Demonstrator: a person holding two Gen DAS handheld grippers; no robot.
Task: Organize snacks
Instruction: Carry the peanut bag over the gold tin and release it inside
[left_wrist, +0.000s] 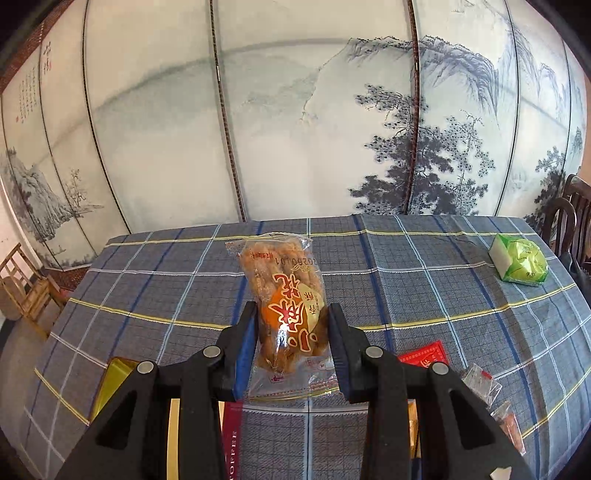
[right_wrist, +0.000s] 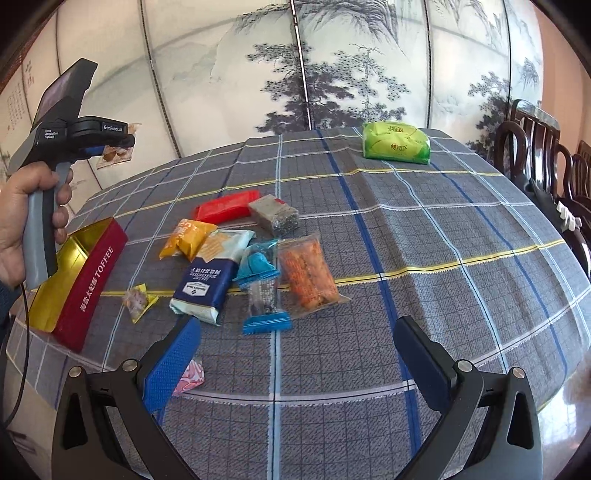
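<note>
The left gripper (left_wrist: 291, 332) pinched a clear bag of fried twists (left_wrist: 286, 295); the right gripper (right_wrist: 295, 354) hung spread above loose snack packets (right_wrist: 258, 258) beside a red toffee tin (right_wrist: 88, 288) at lower left.

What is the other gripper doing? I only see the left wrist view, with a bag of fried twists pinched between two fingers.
Observer: The right gripper is open and empty, above the tablecloth.
Operator: Are there other snacks on the table?
Observer: Several; a blue and white packet, an orange pouch and others lie in a loose pile.
Operator: Is my bag off the table?
Observer: Yes; seen from the right wrist, the bag hangs in the air, clear of the table.
</note>
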